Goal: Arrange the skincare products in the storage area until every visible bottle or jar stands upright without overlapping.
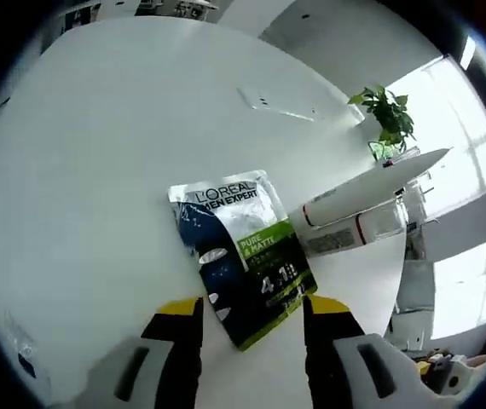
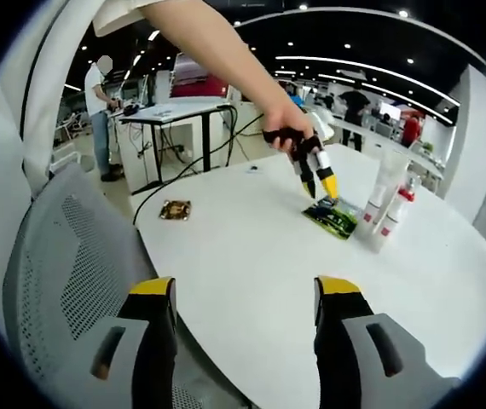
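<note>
Yellow-tipped jaws of the left gripper [image 1: 251, 319] rise from the bottom of the left gripper view, spread apart with nothing between them, hovering just over the near end of a flat L'Oréal Men Expert sachet [image 1: 241, 256] — blue, silver and green, printed "Pure & Matte". It lies face-up on the white round surface [image 1: 98, 170]. Just beyond the sachet, toward the surface's edge, two white tubes [image 1: 354, 213] with red bands appear lying across the view, though the camera's roll makes their true pose hard to read from here. A potted green plant [image 1: 388, 115] sits farther off by the bright windows, and a flat white panel [image 1: 281, 104] rests on the far part of the surface.

From the right gripper view, the right gripper [image 2: 247, 298] also stands spread and empty, low over the near rim of the surface, with a grey mesh chair back [image 2: 64, 273] just beside it. Across the surface, a person's hand [image 2: 290, 136] holds the left gripper, tips pointing down at the dark green sachet. Right beside the sachet the two white tubes stand upright on their caps, close together — touching or not, I cannot tell. A small brown packet [image 2: 176, 209] lies well apart from them near the surface's left edge. People stand at desks in the background.
</note>
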